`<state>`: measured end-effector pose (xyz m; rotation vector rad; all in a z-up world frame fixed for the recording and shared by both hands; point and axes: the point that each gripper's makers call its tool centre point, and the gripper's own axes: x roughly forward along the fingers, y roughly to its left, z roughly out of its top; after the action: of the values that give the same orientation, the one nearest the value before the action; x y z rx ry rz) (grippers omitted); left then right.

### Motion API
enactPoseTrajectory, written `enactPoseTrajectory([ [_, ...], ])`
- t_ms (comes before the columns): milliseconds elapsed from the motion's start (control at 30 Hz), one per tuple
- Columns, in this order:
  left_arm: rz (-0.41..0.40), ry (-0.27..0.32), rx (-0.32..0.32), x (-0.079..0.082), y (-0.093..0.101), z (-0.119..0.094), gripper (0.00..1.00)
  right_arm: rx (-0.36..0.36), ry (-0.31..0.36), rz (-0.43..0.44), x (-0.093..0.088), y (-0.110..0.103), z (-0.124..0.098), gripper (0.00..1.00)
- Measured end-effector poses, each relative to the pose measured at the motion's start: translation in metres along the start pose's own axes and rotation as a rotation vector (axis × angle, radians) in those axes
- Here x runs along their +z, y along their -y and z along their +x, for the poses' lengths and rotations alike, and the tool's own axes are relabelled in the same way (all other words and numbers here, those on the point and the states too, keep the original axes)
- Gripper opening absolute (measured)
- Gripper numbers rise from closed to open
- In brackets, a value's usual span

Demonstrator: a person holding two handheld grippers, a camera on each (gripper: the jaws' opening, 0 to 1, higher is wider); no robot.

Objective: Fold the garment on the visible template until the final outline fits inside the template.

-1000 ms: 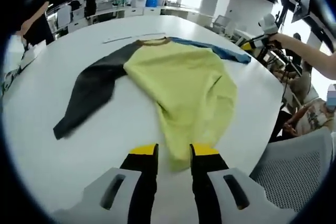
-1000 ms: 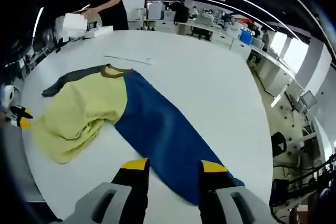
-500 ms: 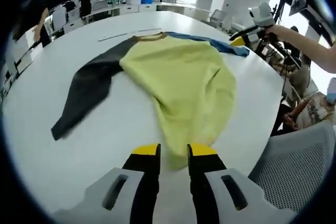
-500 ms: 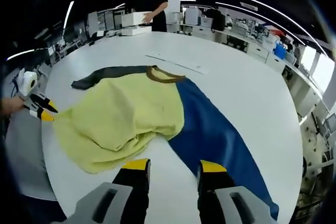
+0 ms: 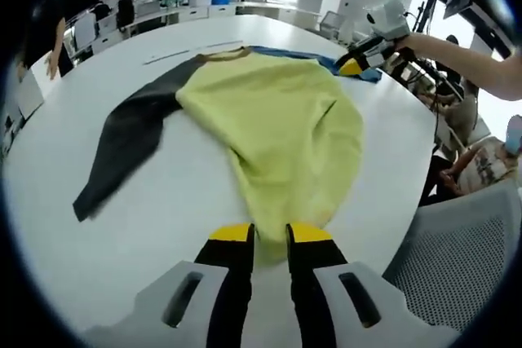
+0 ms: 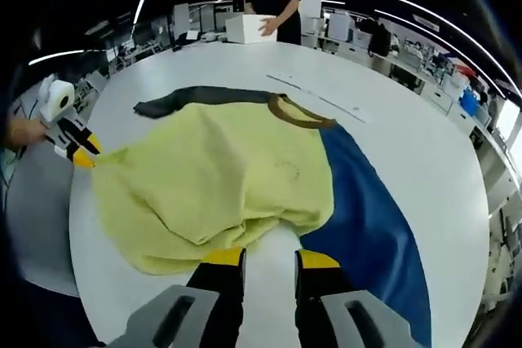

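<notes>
Soft, light knit: the garment [image 5: 277,128] lies spread on the white bench [image 5: 163,201]; your left hand-held gripper [image 5: 269,238] pinches its yellow hem at 6 o'clock, the right hand-held gripper [image 6: 267,262] released just beside the rumpled hem.

1 garment [image 5: 285,120], 2 hand-held grippers, 1 table [image 5: 179,201]

Bright overhead strip lighting, soft shadows, fisheye-bent edges (mild blur)
</notes>
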<state>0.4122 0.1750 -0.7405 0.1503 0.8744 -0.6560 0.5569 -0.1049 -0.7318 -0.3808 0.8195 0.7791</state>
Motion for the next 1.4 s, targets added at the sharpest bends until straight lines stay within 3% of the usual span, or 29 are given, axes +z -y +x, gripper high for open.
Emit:
enactPoseTrajectory([
  [467, 0.002, -0.012, -0.005, -0.004, 0.002, 0.007, 0.08, 0.061, -0.028, -0.055, -0.003, -0.010, 0.021, 0.10],
  [733, -0.020, -0.031, -0.019, -0.009, 0.006, 0.009, 0.08, 0.113, -0.037, -0.042, -0.006, -0.015, 0.025, 0.05],
  [833, -0.028, -0.037, -0.028, -0.010, 0.009, 0.009, 0.08, 0.136, -0.042, -0.079, -0.006, -0.017, 0.027, 0.02],
  [967, -0.039, -0.048, -0.032, -0.013, 0.009, 0.011, 0.07, 0.145, -0.051, -0.088, -0.005, -0.015, 0.027, 0.05],
  [1400, -0.098, -0.068, -0.043, -0.018, 0.011, 0.013, 0.00, 0.181, -0.041, -0.046, -0.003, -0.016, 0.025, 0.00],
])
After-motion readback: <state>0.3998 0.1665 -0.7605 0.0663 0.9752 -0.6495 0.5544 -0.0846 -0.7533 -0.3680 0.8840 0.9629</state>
